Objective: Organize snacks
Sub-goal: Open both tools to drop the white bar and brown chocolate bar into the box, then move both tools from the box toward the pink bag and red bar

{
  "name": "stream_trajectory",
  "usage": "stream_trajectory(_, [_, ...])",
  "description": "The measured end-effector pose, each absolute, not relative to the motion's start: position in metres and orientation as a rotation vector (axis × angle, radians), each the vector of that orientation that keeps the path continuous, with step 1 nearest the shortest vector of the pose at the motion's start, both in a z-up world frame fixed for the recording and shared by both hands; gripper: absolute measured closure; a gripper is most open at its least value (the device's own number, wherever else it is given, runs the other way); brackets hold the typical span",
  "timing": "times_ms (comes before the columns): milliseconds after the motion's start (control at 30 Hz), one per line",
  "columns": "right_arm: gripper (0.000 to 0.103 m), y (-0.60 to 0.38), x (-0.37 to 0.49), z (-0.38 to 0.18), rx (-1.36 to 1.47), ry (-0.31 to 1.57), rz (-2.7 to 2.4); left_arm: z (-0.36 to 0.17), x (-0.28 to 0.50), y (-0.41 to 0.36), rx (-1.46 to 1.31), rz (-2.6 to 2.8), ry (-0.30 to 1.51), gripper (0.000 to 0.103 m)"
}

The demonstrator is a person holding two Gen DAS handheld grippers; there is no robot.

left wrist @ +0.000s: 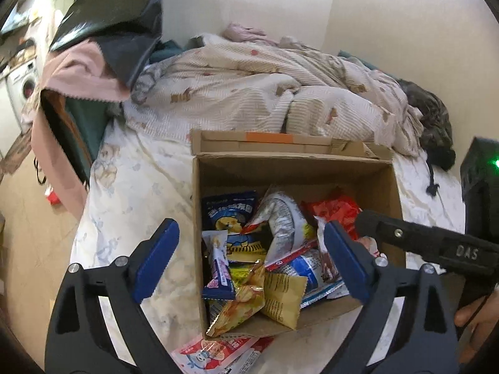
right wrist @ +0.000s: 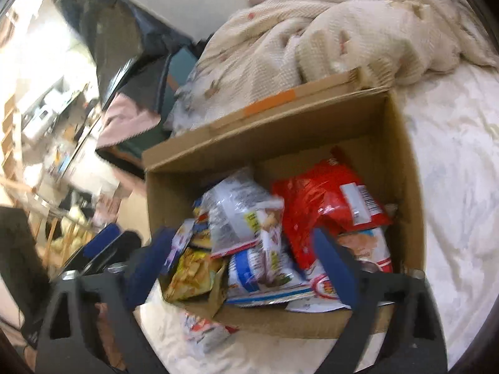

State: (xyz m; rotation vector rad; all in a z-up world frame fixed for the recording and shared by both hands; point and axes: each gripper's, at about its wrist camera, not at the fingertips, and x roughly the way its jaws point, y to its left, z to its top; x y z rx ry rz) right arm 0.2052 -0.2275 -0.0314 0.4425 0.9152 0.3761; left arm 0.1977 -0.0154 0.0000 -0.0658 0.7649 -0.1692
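An open cardboard box (left wrist: 312, 168) (right wrist: 402, 143) stands on the bed and holds several snack packets: a blue one (left wrist: 229, 218), a silver one (left wrist: 280, 215) (right wrist: 240, 208), a red one (left wrist: 335, 208) (right wrist: 324, 199) and yellow ones (left wrist: 280, 296) (right wrist: 193, 274). One red-and-white packet (left wrist: 212, 353) (right wrist: 202, 332) lies on the sheet in front of the box. My left gripper (left wrist: 251, 258) is open and empty above the box's near left corner. My right gripper (right wrist: 240, 271) is open and empty above the box's near edge; its body (left wrist: 436, 246) shows at the right in the left wrist view.
A crumpled beige quilt (left wrist: 265, 84) (right wrist: 343, 25) lies behind the box. A dark garment (left wrist: 436, 124) lies at the bed's far right. Pink cloth (left wrist: 81, 71) and a black bag (left wrist: 115, 9) hang at the bed's left edge, floor beyond.
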Motion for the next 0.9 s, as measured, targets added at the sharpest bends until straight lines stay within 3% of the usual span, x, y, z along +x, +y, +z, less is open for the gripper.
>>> stream_trajectory(900, [0.008, -0.225, 0.159, -0.001, 0.455, 0.908, 0.382, 0.016, 0.152, 0.019, -0.089, -0.023, 0.716, 0.011])
